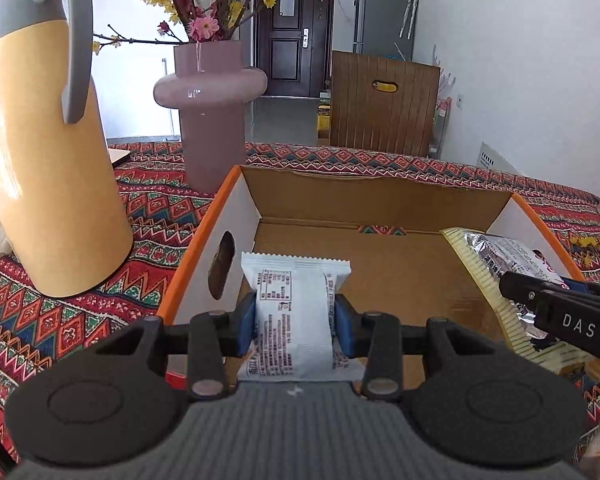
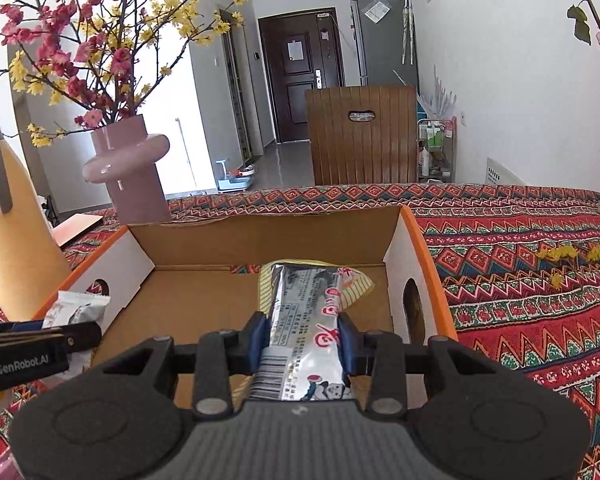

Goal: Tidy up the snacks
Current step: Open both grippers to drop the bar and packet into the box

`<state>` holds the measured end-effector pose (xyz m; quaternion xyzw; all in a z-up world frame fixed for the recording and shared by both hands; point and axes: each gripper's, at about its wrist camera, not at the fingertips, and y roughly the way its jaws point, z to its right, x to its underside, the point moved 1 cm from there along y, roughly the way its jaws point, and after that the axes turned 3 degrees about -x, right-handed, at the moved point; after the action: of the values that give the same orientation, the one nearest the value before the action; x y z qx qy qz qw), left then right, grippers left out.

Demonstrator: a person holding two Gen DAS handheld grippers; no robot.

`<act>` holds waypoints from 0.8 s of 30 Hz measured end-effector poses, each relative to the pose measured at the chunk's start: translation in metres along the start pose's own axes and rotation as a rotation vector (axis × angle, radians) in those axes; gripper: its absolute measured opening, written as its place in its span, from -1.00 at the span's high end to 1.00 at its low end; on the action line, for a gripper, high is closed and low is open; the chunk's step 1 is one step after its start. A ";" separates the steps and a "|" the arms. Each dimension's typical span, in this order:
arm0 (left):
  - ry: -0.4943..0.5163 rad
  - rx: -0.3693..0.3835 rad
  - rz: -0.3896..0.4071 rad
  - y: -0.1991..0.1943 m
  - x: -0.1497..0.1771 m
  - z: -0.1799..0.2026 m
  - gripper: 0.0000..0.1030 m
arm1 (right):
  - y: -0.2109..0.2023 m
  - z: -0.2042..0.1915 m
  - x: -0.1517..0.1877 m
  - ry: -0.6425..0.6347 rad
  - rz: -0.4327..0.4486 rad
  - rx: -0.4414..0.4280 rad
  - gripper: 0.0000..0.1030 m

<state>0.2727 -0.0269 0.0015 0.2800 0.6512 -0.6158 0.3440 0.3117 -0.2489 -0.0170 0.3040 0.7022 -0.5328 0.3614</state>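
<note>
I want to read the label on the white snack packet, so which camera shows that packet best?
The left wrist view: the white snack packet sits centred and close, clamped by the left gripper, printed side facing the camera. The right wrist view shows only its crumpled end at the left edge, behind the cardboard box wall.

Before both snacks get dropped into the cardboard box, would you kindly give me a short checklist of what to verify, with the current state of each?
1. Left gripper shut on the white snack packet: ok, blue pads press both sides.
2. Right gripper shut on the silver snack bag: ok, pinched mid-length.
3. Both snacks over the open cardboard box: ok, each hangs inside the orange rim.
4. Box floor free below: ok, bare cardboard shows in both views.
5. Grippers apart from each other: ok, a gap shows between them.
6. Yellow jug and pink vase outside the drop path: ok, both stand outside the box.
</note>
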 end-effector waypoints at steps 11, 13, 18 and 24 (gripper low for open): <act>-0.027 0.015 0.086 -0.023 -0.001 -0.004 -0.89 | -0.020 0.007 -0.003 0.040 0.063 -0.005 -0.94; -0.034 0.012 0.115 -0.032 -0.001 -0.005 -0.98 | -0.028 0.008 -0.006 0.046 0.083 -0.006 -1.00; -0.020 -0.003 0.159 -0.057 -0.007 -0.001 -1.00 | -0.052 0.005 -0.013 0.035 0.141 0.014 -1.00; -0.023 0.014 0.180 -0.086 -0.008 -0.006 -1.00 | -0.094 -0.003 -0.018 0.019 0.211 0.012 -1.00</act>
<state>0.2088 -0.0283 0.0603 0.3326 0.6149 -0.5903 0.4035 0.2449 -0.2705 0.0483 0.3834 0.6666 -0.4931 0.4069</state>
